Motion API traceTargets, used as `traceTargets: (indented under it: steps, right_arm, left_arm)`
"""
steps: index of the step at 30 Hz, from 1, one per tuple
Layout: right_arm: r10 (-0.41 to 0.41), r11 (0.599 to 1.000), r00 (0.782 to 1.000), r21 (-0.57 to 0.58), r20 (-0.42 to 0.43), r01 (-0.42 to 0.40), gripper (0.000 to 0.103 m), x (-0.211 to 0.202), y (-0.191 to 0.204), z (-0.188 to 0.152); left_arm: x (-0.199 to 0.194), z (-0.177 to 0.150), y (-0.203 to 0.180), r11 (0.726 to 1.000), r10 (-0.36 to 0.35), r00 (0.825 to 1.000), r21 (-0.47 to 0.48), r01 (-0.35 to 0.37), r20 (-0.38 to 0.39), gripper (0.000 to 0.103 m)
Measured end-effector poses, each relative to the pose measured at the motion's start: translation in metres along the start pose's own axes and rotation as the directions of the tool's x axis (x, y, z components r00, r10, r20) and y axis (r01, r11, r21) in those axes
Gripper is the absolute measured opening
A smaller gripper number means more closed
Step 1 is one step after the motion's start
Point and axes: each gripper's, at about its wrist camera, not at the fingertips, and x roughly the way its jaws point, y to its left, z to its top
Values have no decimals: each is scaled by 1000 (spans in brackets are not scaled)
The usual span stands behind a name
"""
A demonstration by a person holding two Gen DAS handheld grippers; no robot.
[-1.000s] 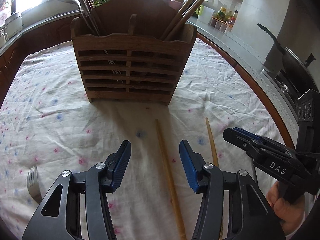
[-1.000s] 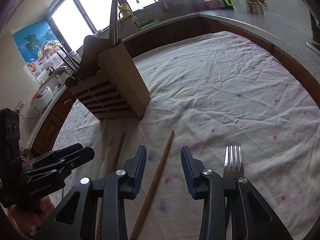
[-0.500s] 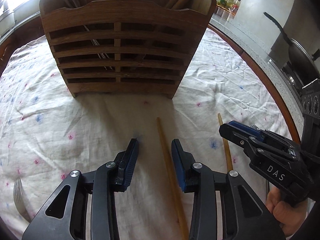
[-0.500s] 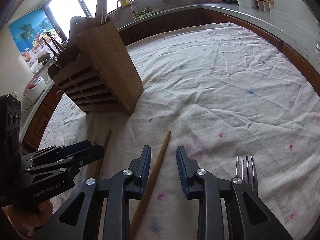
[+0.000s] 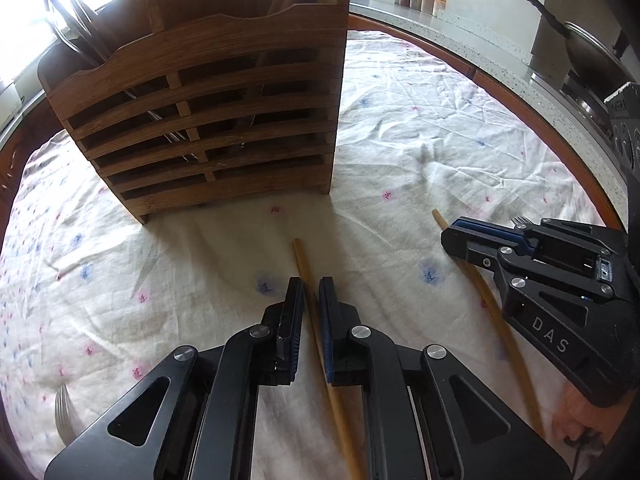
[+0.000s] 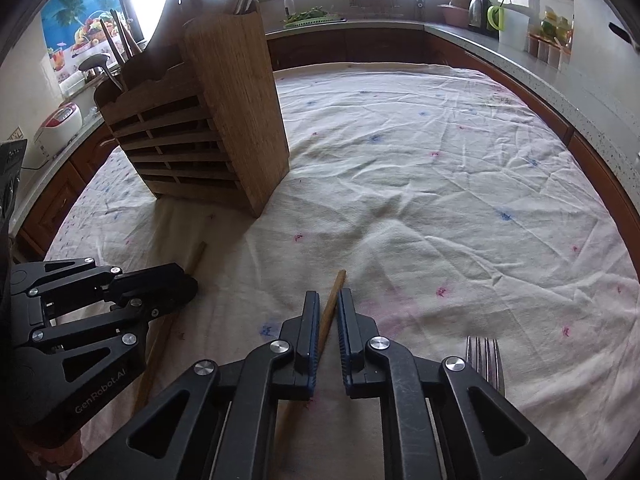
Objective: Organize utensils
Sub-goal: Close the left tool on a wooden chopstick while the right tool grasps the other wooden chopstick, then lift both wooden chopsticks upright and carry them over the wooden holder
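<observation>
Two wooden chopsticks lie on the flowered cloth in front of the slatted wooden utensil holder point(image 5: 208, 120). My left gripper point(image 5: 311, 292) is closing its jaws, and the blue pads press on one chopstick point(image 5: 300, 252) near its far end. My right gripper point(image 6: 328, 304) is closing the same way on the other chopstick point(image 6: 339, 278). Each gripper shows in the other's view: the right gripper point(image 5: 448, 236) over its chopstick point(image 5: 488, 312), the left gripper point(image 6: 192, 280) over its own chopstick point(image 6: 198, 254). Both chopsticks still rest on the cloth.
One fork point(image 5: 64, 412) lies at my left, a second fork point(image 6: 484, 360) just right of the right gripper. The holder point(image 6: 200, 128) has metal utensils and chopsticks standing in it. A kitchen counter point(image 6: 520, 64) curves round the table; a pan point(image 5: 592, 56) sits at the right.
Both grippers moved forward and down over the chopsticks and rolled a little. Their jaws narrowed from wide apart to pinching a chopstick each. The holder now looms closer.
</observation>
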Motion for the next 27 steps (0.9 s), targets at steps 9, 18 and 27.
traceTargets:
  steps: [9,18,27]
  right_arm:
    - [119,989,991,84,59,-124,5,-43,-5,-2]
    - [179,979,965,58,192,-194,5,-106,9,9]
    - [208,976,930,4,303,-220,5,-157,26,16]
  left_arm:
    - [-39,-11,21,990,-86,994,-108,93,67,4]
    - [-113,-24,51,968,-130,967,-182,171,217,4]
    - [-187,-33,63,957,-131,914,-191,217,385,4]
